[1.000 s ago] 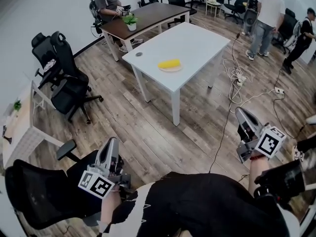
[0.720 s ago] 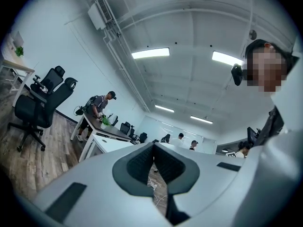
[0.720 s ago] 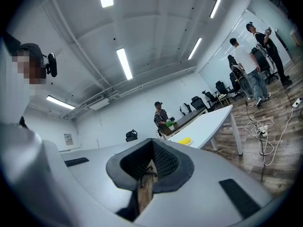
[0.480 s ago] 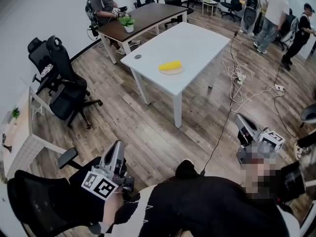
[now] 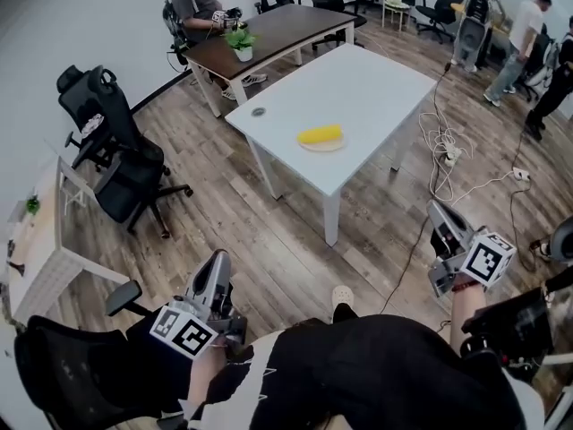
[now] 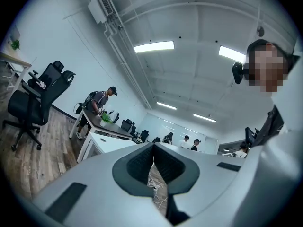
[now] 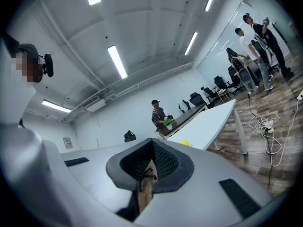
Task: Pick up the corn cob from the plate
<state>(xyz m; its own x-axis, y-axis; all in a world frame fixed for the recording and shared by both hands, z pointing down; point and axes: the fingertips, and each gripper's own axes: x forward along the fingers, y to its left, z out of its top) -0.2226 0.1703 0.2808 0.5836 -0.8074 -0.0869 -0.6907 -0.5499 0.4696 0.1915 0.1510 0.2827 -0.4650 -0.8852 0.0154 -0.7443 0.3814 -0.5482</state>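
Find the corn cob [image 5: 320, 134] lying on its side on a pale plate [image 5: 324, 147], close to the near edge of a white desk [image 5: 376, 79]. Confirm cob untouched, clear of both grippers. Note a small dark round item [image 5: 259, 111] on the same desk, well apart from the plate, toward the left corner.

Beyond the white desk, record a brown desk [image 5: 277, 25] bearing a potted plant [image 5: 239, 41], with a seated person [image 5: 192, 3] at its far end. Log loose cables [image 5: 448, 146] on the wood floor [image 5: 269, 231] just right of the white desk, black office chairs [image 5: 125, 164] at the left, and standing people [image 5: 528, 25] at the far right.

Place the left gripper [image 5: 218, 260] low at the left of the head view and the right gripper [image 5: 438, 211] low at the right, both well apart from the desk and pointing toward it. Read the left jaws in the left gripper view as pressed together at the tips, pinching nothing. Read the right jaws in the right gripper view likewise pressed together, empty. Catch the cob there only as a small yellow spot on the distant desk top, past the jaws.
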